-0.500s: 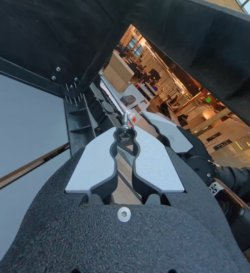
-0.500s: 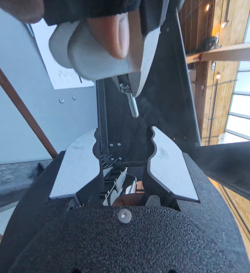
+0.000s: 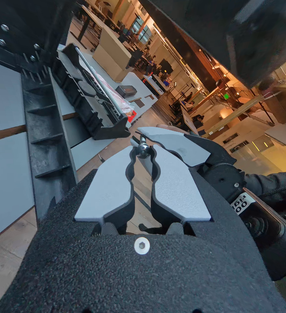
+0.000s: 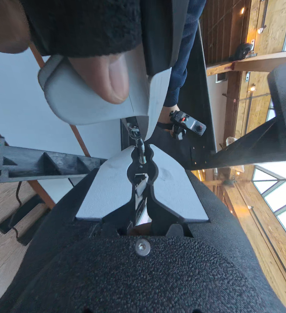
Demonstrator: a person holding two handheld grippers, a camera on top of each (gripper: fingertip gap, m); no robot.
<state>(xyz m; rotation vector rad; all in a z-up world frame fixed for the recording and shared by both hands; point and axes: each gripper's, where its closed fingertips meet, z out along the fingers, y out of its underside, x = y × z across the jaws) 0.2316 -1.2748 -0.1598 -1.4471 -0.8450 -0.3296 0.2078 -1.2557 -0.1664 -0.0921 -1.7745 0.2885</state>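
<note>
Quick count: two grippers and one bolt between them. The left gripper (image 3: 141,147) is clamped on the bolt (image 3: 143,152), with its round shiny head sitting in the first notch between the grey fingertips. The threaded shank points away toward the right gripper (image 4: 141,146). In the right wrist view that gripper's fingers are drawn in close on either side of the thread. I honestly can't tell if they're actually pinching it or just sitting around it. A thumb (image 4: 111,81) presses on the left gripper's grey finger just above.

Other stuff:
- One black ribbed upright (image 3: 44,135) at the left.
- One black frame piece (image 3: 88,105) lying on the wooden floor (image 3: 8,237), with one metal rod (image 3: 101,81) along it.
- One cardboard box (image 3: 111,55) further back.
- One small action camera (image 4: 189,124) just behind the grippers.

Compared with half a second ago, the right gripper was spread wide with the bolt tip well ahead of it. Now the fingers have narrowed and the thread is in between them. The left gripper has the same hold on the head, but it has swung out from under the black panel, so much more of the room shows.
</note>
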